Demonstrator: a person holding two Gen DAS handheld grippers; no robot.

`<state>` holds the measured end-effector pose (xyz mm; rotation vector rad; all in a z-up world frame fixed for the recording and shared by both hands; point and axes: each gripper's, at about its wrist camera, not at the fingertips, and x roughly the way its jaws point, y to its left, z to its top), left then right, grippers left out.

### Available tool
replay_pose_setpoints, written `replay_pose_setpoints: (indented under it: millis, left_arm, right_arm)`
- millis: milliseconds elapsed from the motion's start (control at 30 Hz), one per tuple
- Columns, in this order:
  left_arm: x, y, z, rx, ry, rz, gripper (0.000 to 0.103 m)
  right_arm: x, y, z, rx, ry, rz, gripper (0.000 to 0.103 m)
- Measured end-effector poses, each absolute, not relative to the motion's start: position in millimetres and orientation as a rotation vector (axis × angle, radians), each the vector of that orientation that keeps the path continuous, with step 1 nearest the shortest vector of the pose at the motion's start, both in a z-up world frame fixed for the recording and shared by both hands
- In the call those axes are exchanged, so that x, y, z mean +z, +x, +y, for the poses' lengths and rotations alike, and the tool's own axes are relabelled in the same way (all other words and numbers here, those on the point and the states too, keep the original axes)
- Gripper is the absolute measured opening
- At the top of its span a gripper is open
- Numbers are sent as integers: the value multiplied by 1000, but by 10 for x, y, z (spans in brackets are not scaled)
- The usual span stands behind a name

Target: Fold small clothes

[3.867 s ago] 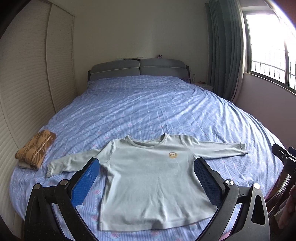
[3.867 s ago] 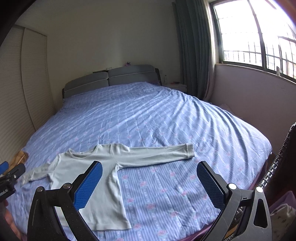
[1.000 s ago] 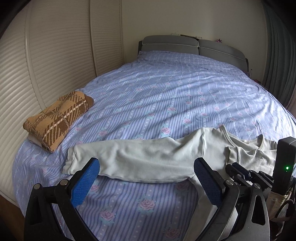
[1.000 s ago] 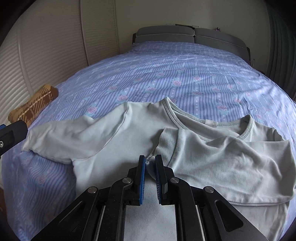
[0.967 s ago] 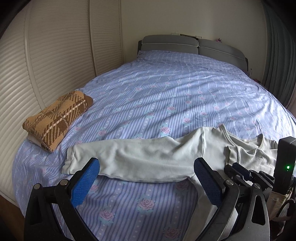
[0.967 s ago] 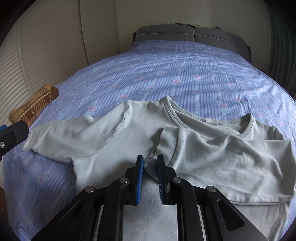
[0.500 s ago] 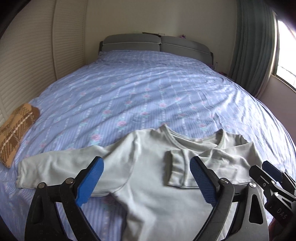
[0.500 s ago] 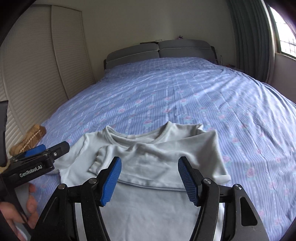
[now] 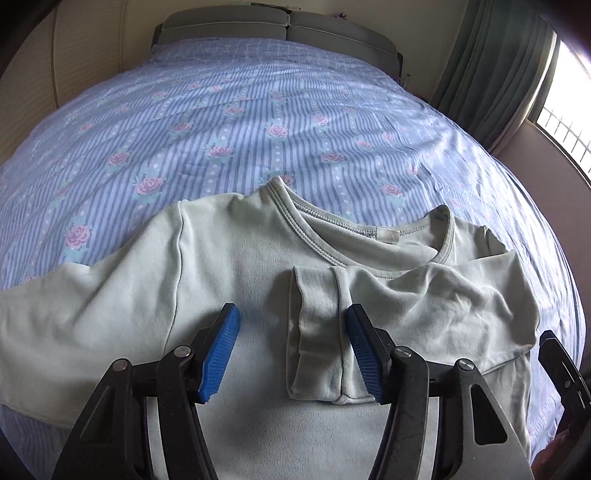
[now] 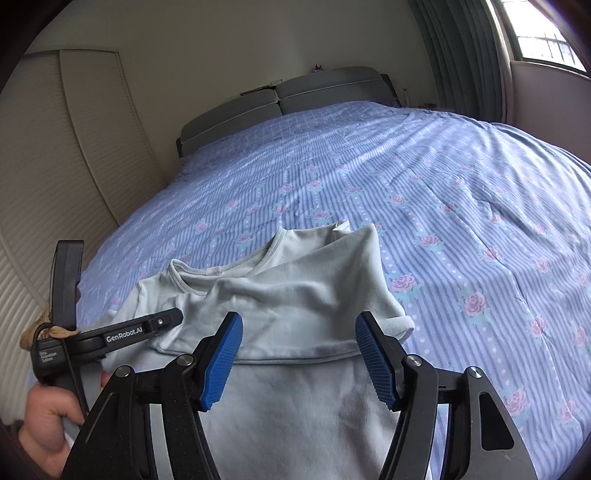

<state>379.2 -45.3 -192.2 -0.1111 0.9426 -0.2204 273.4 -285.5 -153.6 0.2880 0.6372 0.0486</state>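
Overhead, closing left tongs astride the folded sleeve cuff, unpinched; right tongs spread, empty.

A wide bed fills the room, covered by a blue striped bedspread printed with pink roses and lightly creased across its middle. A grey padded headboard in two sections closes its far end. Near the foot lies a small pale green long-sleeved shirt, spread flat on the cover, one sleeve folded across its chest, the other stretched out sideways.
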Motion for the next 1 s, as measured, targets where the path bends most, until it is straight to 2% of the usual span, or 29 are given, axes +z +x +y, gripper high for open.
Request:
replay_pose_setpoints:
  millis: [67,300,433,633,867,1000]
  left_arm:
    - [-1938,3782,-446,-226,-128,934,59]
    - [-1944,3791,-424,-272,-193,936,27]
    - [-1902,3778,-391,-263,-202,935,18]
    - [-1816,3712,-336,-235,-186,916,11]
    - [-1641,3599,-229,-158,-142,845,10]
    - [-1848,3691,-247,-158,-130,934,11]
  right_arm:
    - [-1569,2734,-2884,48,299,644,64]
    - [-1621,2746,-2999,27,349,659,64]
    - [-1593,2738,-3025,21,352,653,64]
    - [-1554,2733,-3042,23,337,642,64]
    - [-1532,2688,-3058,5,316,645,64]
    - [-1573,2721,-3104,-15,302,672,64]
